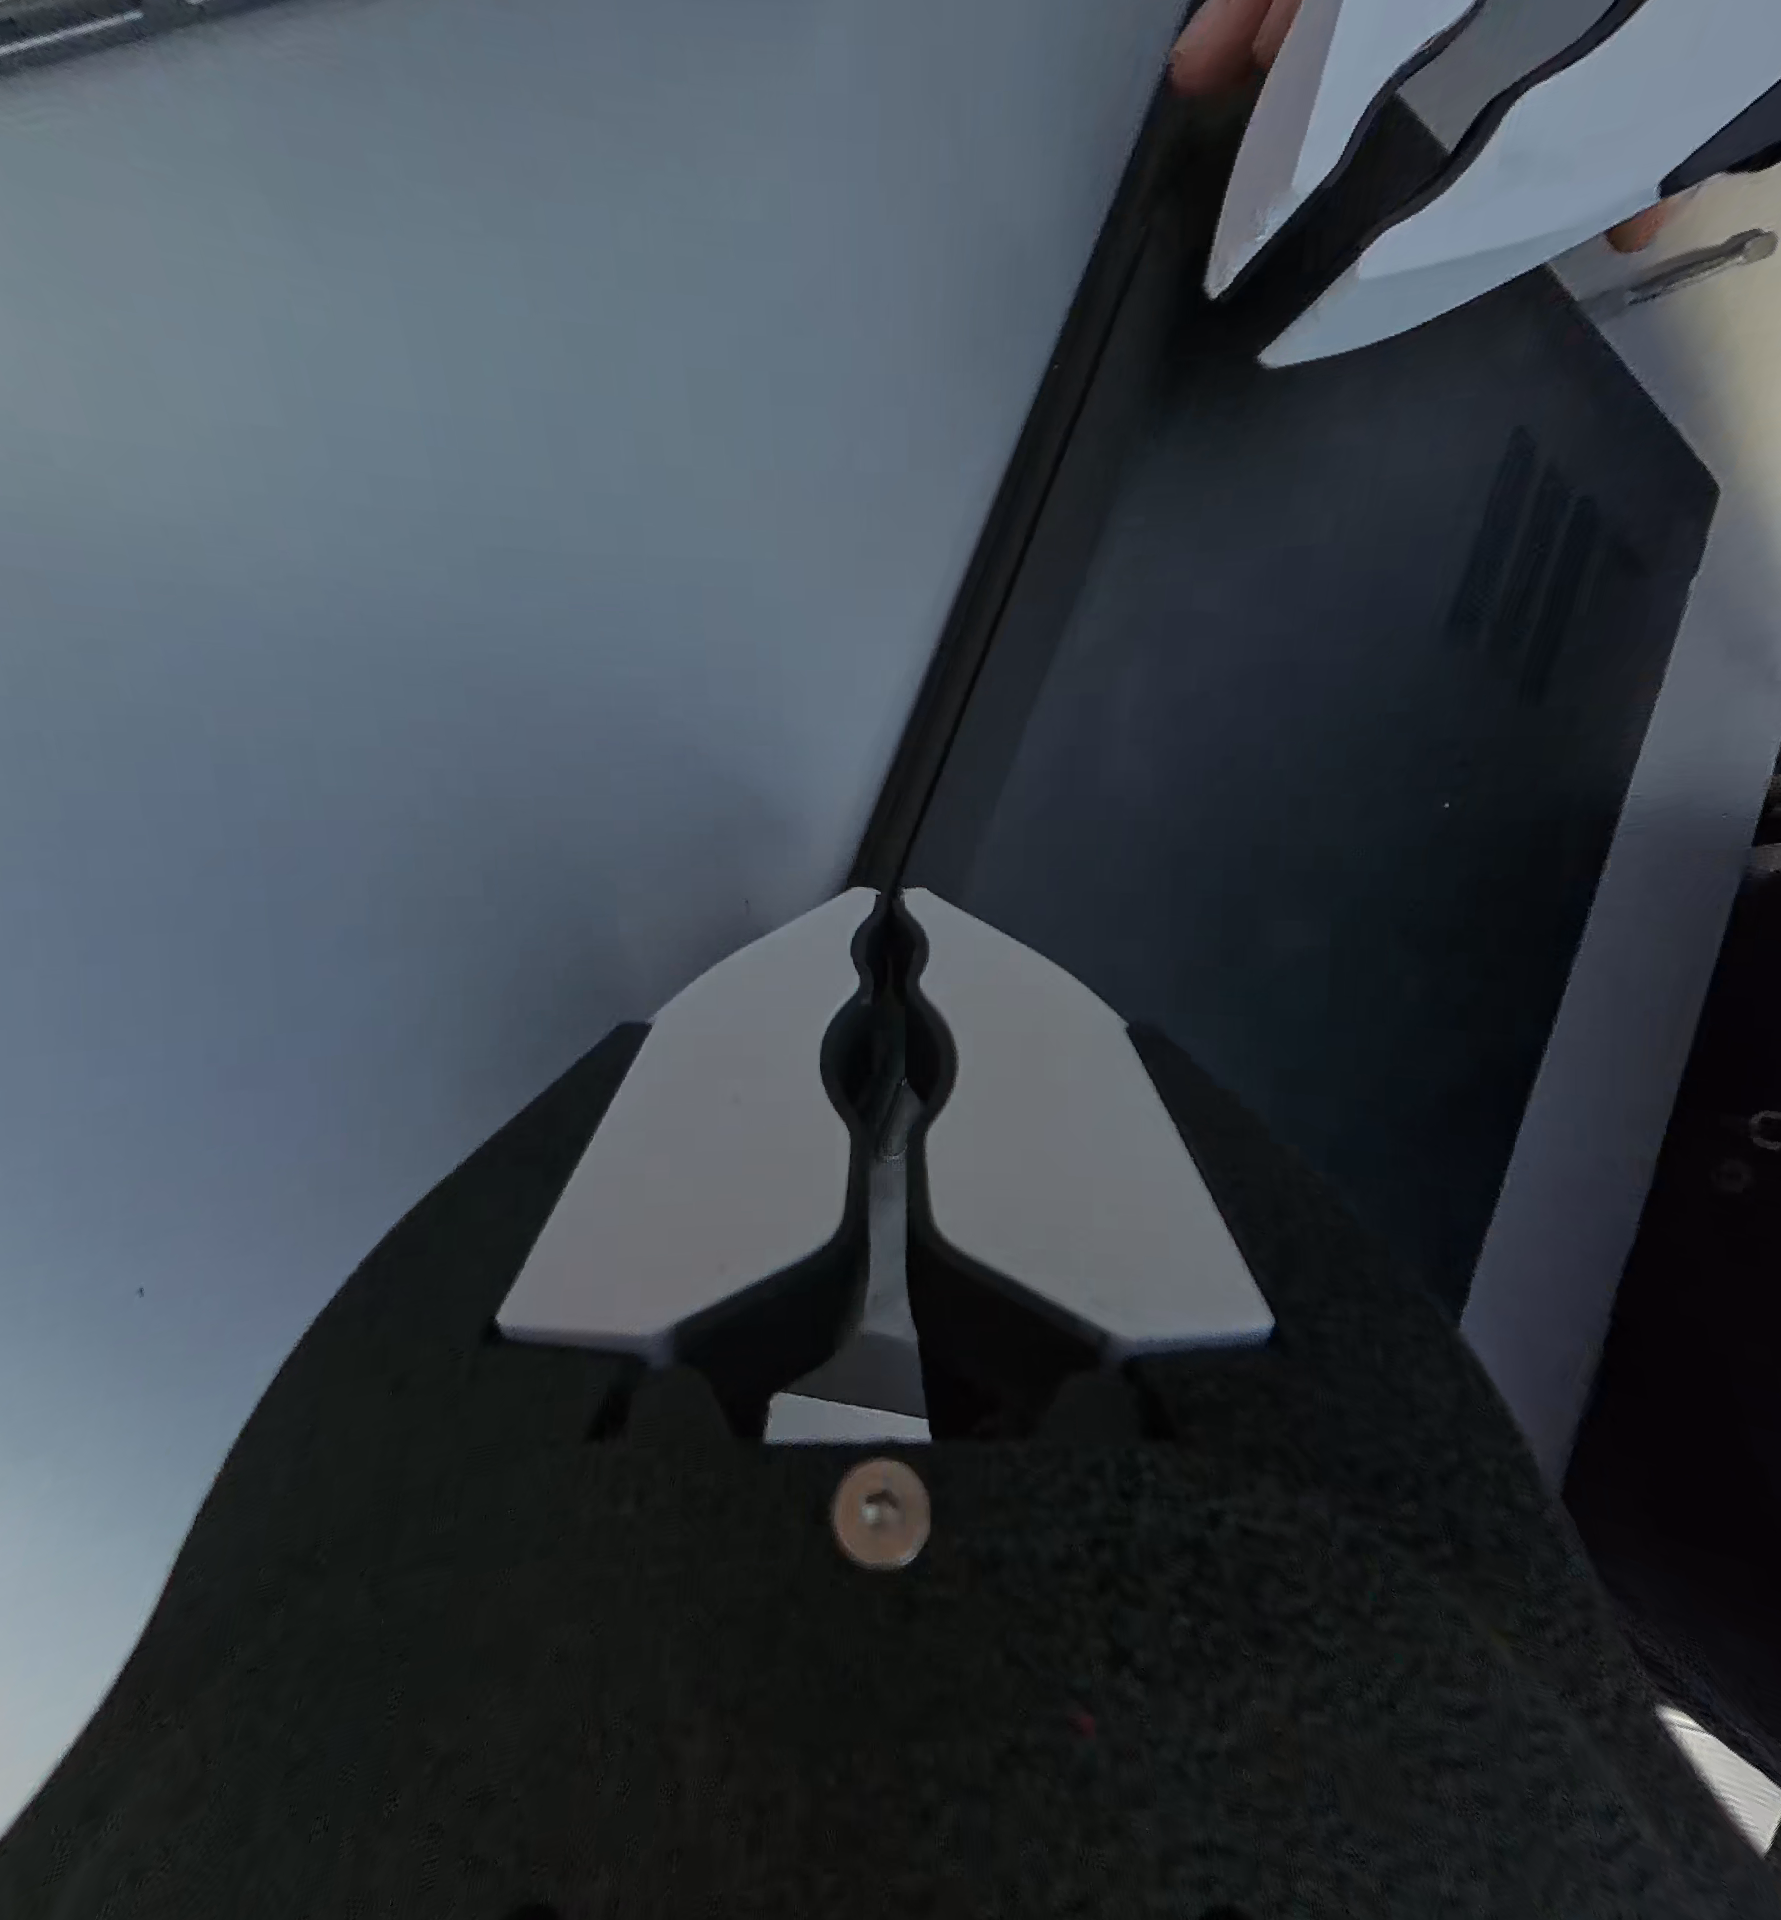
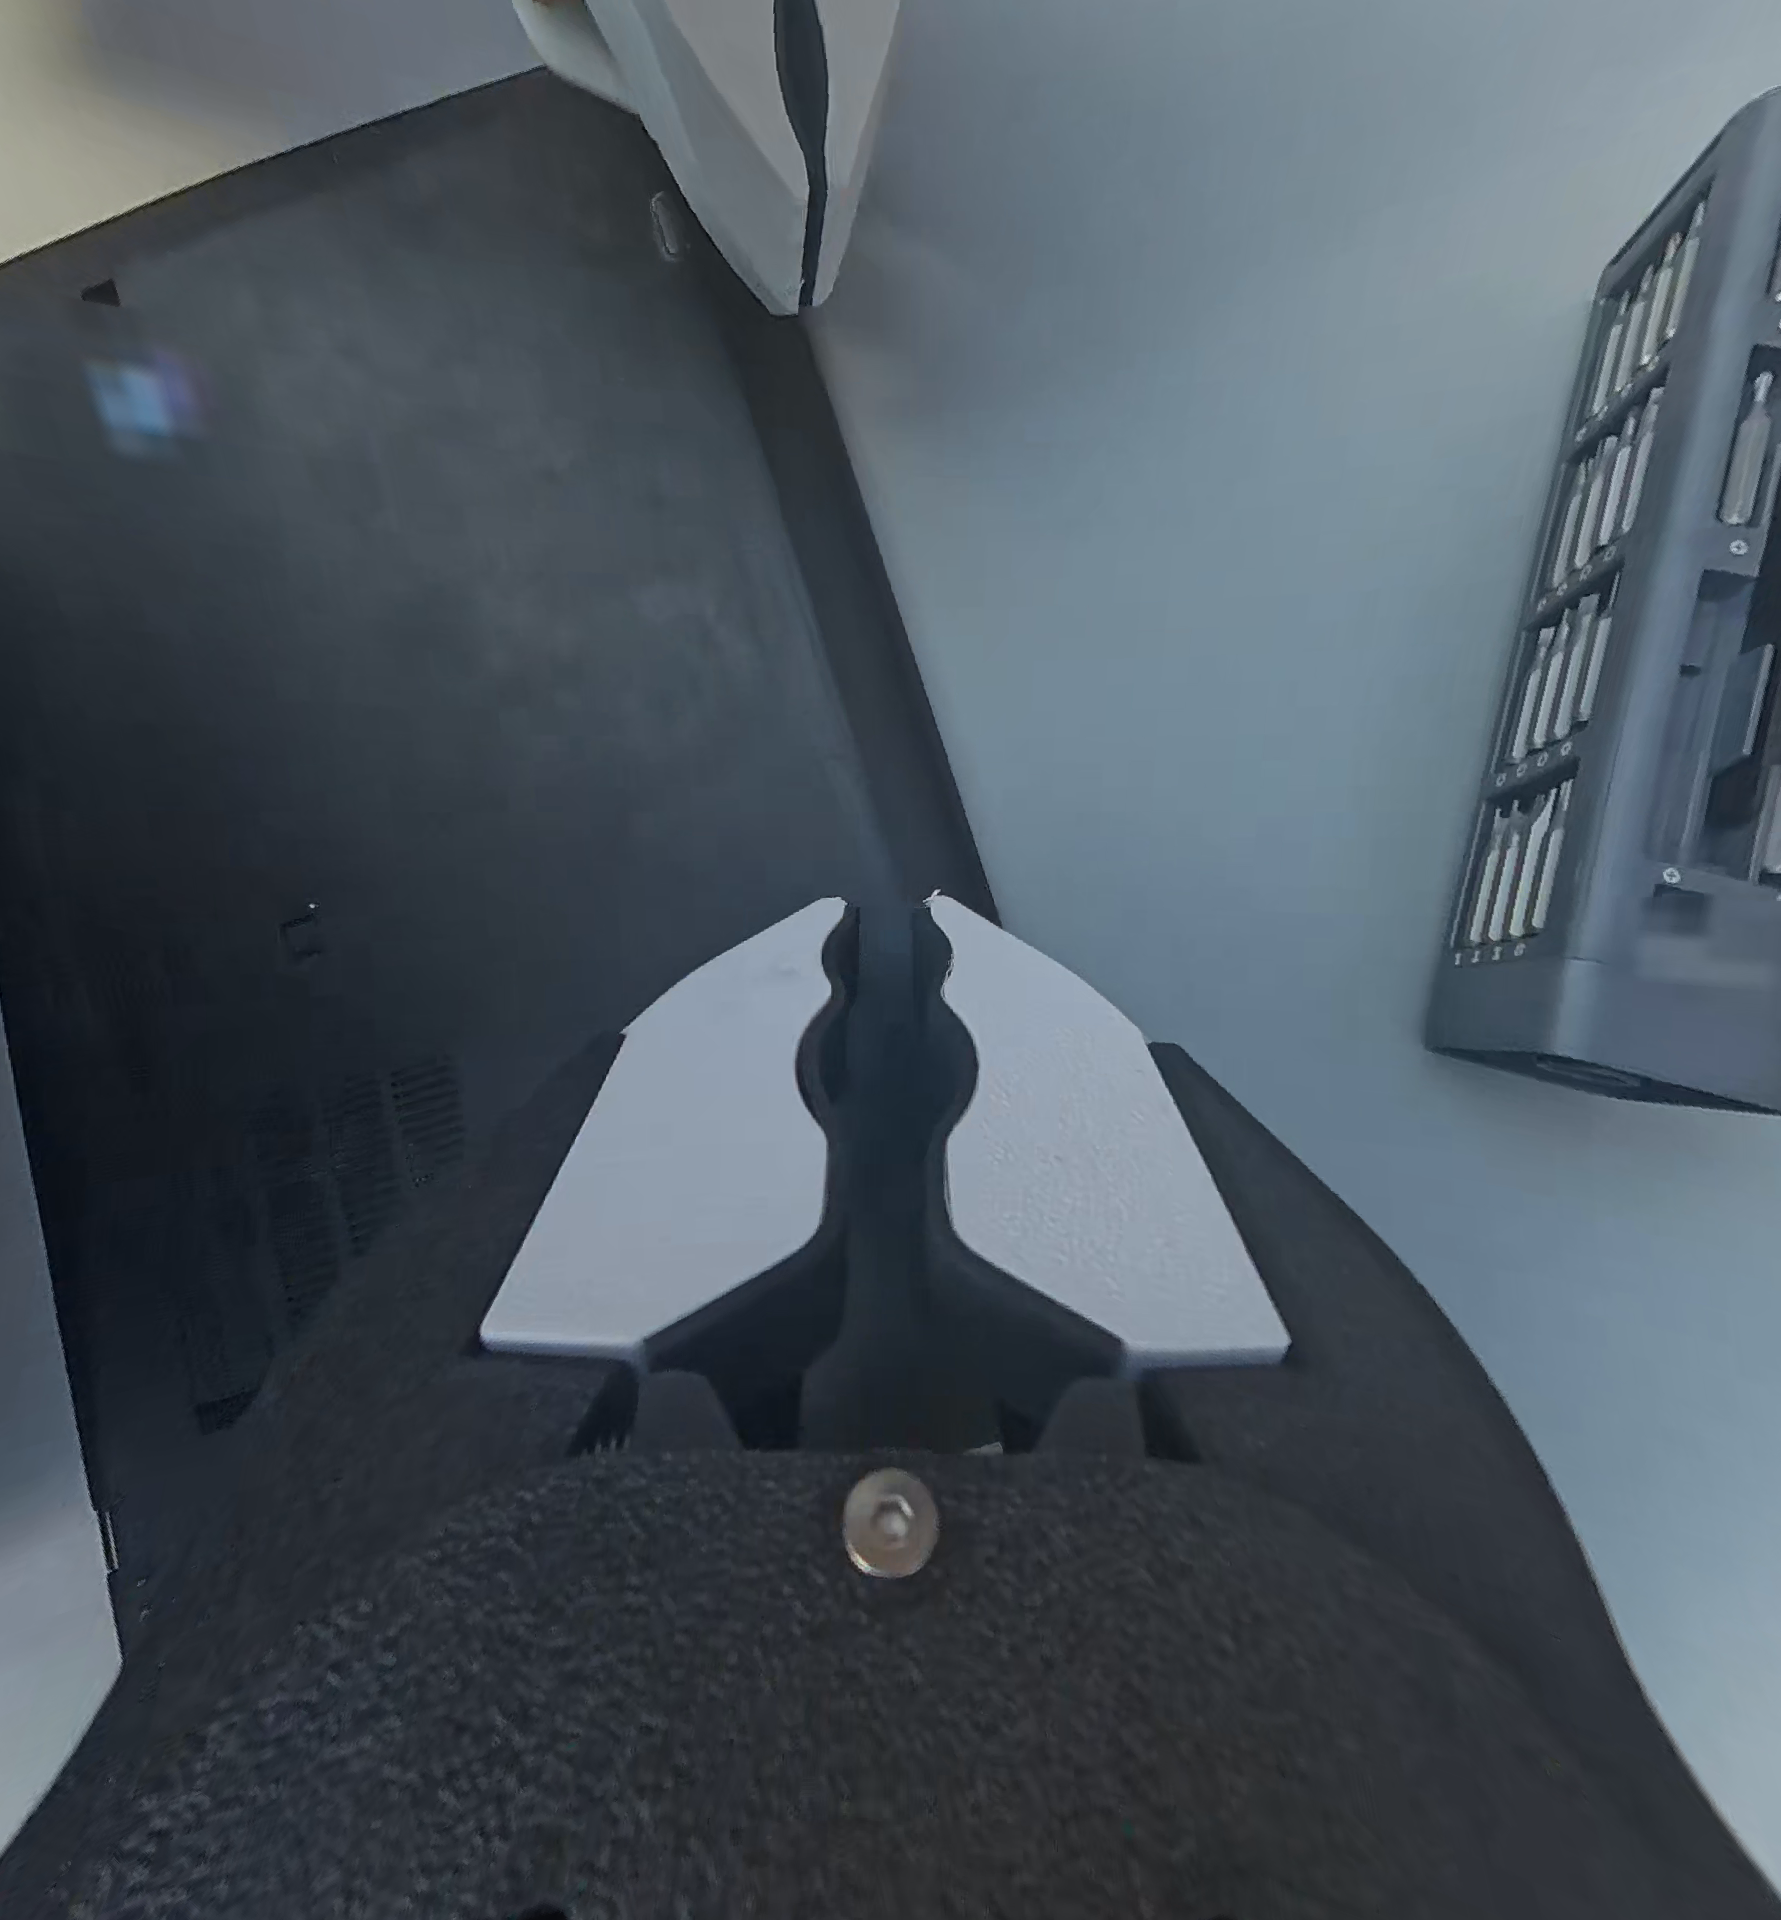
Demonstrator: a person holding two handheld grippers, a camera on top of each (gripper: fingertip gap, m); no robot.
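A thin black laptop bottom cover [image 1: 1333,675] with vent slots [image 1: 1530,582] is held by one long edge above a pale grey table [image 1: 398,520]. My left gripper [image 1: 886,896] is shut on that edge near one end. My right gripper [image 2: 888,906] is shut on the same edge of the cover [image 2: 398,644] near the other end. Each gripper shows far off in the other's view: the right one in the left wrist view [image 1: 1468,166], the left one in the right wrist view [image 2: 792,156]. A small bluish sticker [image 2: 143,400] sits on the cover.
An open grey case of screwdriver bits [image 2: 1655,623] lies on the table [image 2: 1229,520] to the right of the cover. A thin metal tool [image 1: 1686,268] lies past the cover's far end. Dark objects [image 1: 1759,1143] stand at the right edge. A person's fingers [image 1: 1218,42] show at the top. Tip to tip, the grippers are about 12 cm apart.
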